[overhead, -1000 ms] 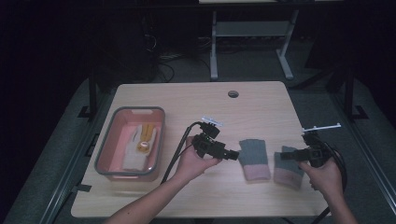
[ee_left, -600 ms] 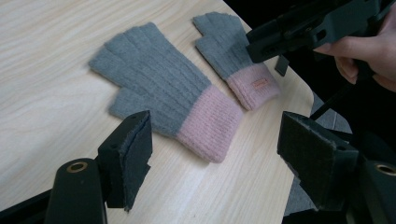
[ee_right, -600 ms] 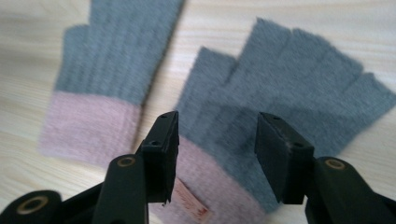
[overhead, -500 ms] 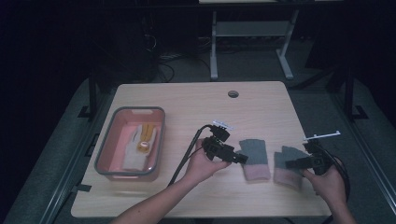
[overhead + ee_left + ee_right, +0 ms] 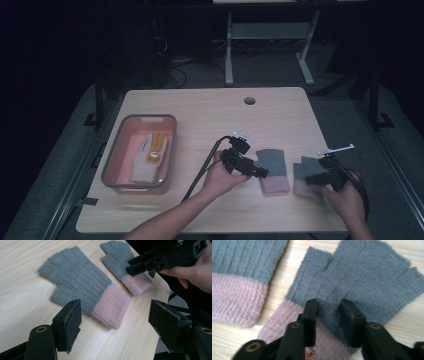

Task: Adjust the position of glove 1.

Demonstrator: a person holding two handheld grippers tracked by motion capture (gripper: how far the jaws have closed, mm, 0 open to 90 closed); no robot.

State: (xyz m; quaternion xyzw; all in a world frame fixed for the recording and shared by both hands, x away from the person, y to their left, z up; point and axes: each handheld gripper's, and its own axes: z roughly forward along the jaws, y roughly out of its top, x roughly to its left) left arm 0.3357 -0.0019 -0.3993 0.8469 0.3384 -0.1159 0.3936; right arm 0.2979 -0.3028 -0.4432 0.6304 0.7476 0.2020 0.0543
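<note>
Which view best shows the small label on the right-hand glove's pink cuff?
The left gripper view: the label lies fully visible on the cuff. The right gripper view catches its corner beside the right claw. From the high view, it's too small to see.

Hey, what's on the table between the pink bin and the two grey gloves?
In the high view, the left gripper, its hand and black cable lie between the pink bin and the nearer glove; otherwise bare wood.

Two gloves point(image 5: 271, 169) side by side, right of the tray point(image 5: 113, 159).
</note>
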